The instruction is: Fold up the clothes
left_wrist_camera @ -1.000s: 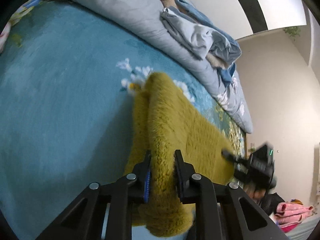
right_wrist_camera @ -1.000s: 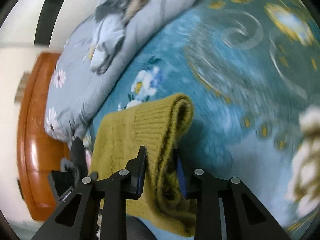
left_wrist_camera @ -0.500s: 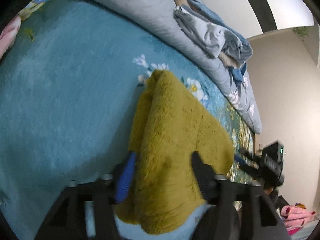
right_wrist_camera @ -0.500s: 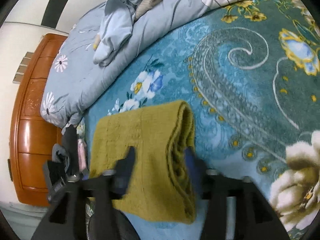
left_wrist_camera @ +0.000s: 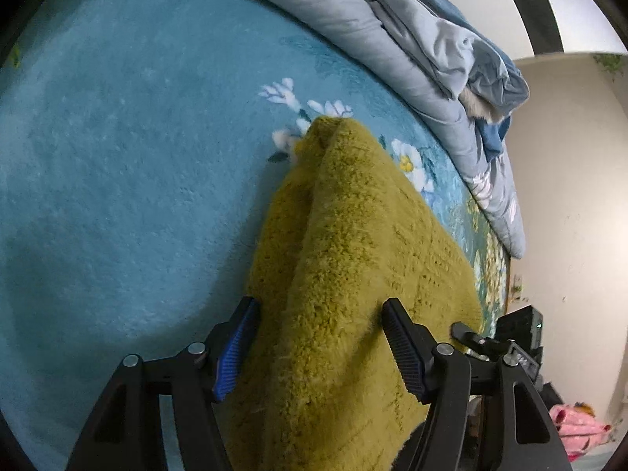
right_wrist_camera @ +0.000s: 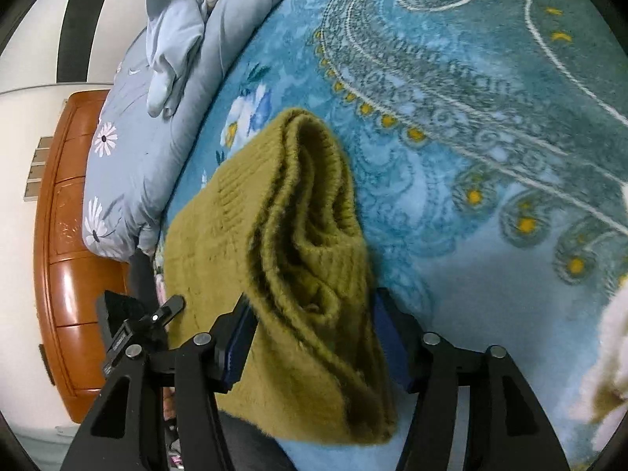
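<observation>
While the folded sweater [left_wrist_camera: 353,274] lies on the blue blanket [left_wrist_camera: 117,157], both tools straddle its ends; the left gripper [left_wrist_camera: 320,345] stands with jaws spread, pads beside the fuzzy knit without pinching it; the right gripper [right_wrist_camera: 314,345] is likewise spread wide around the layered fold [right_wrist_camera: 310,235]; a grey duvet [right_wrist_camera: 137,149] lies beyond.

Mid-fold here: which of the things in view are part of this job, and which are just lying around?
Part of the job:
- mustard knit sweater, folded on the bed
- left gripper, open around it
- right gripper, open around it

Lying about:
- grey-blue quilt
- crumpled blue garment
- pink clothing
</observation>
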